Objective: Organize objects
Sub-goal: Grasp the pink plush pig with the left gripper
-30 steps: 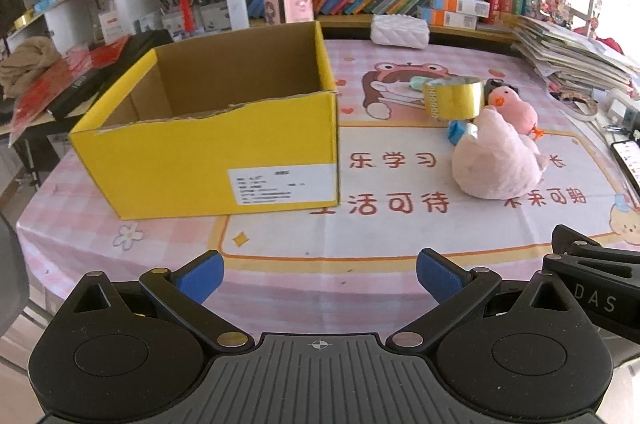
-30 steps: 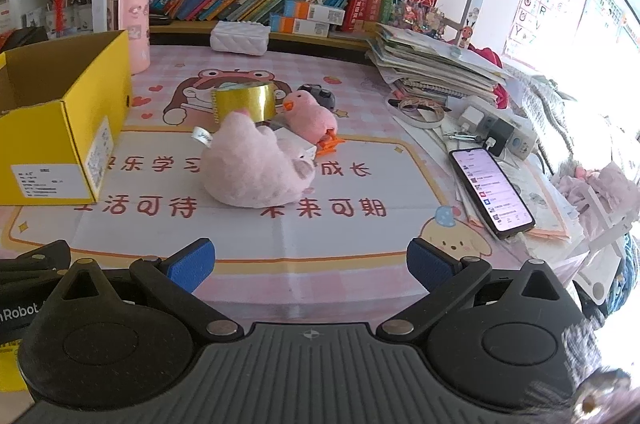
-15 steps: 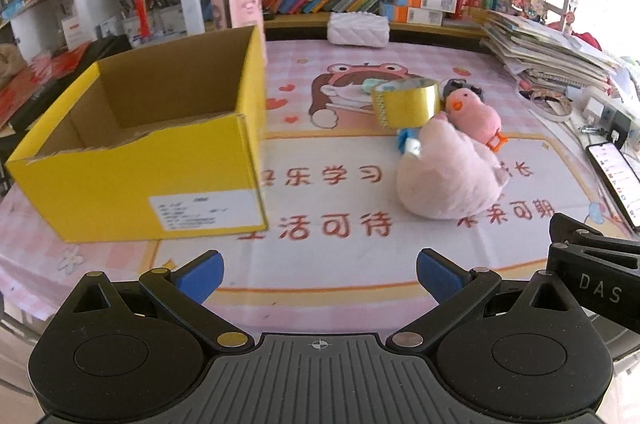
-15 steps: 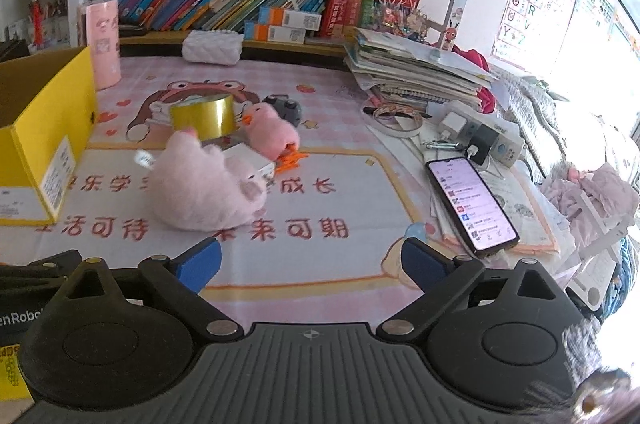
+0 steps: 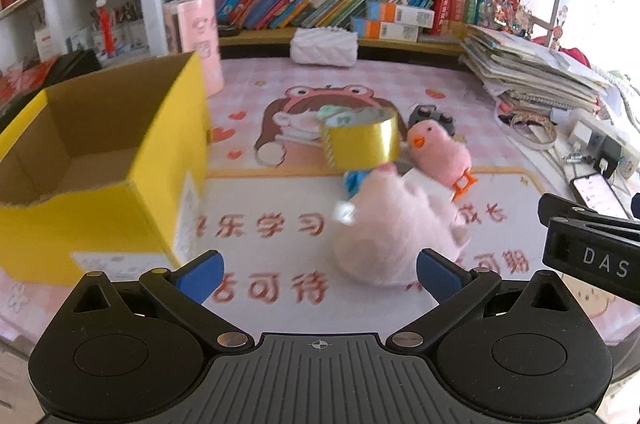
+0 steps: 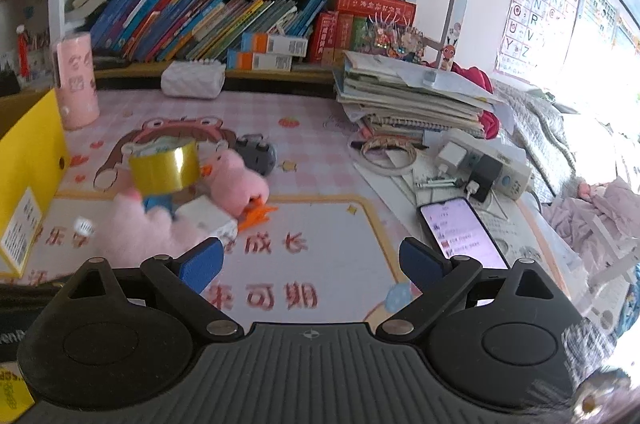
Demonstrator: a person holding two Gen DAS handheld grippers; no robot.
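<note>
A: Looking along the left gripper (image 5: 318, 274), where did the pink plush (image 5: 394, 230) lie?
B: Just ahead on the table (image 5: 400, 96), right of centre, long axis running away toward the gold tape roll (image 5: 362, 140); yellow box (image 5: 100, 176) sat left.
A: And the jaws?
B: Both released, nothing held; from the right gripper (image 6: 310, 264) the plush lay off to the left, so the left looked better lined up

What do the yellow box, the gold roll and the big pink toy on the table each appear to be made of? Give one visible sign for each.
Yellow box: cardboard, probably; yellow outside, plain matte brown inside, with a ragged front edge.
Gold roll: likely tape with a metallic foil finish; its shiny band reflects the light.
Big pink toy: soft plush fabric; its outline looks fuzzy, though the picture is blurred.
</note>
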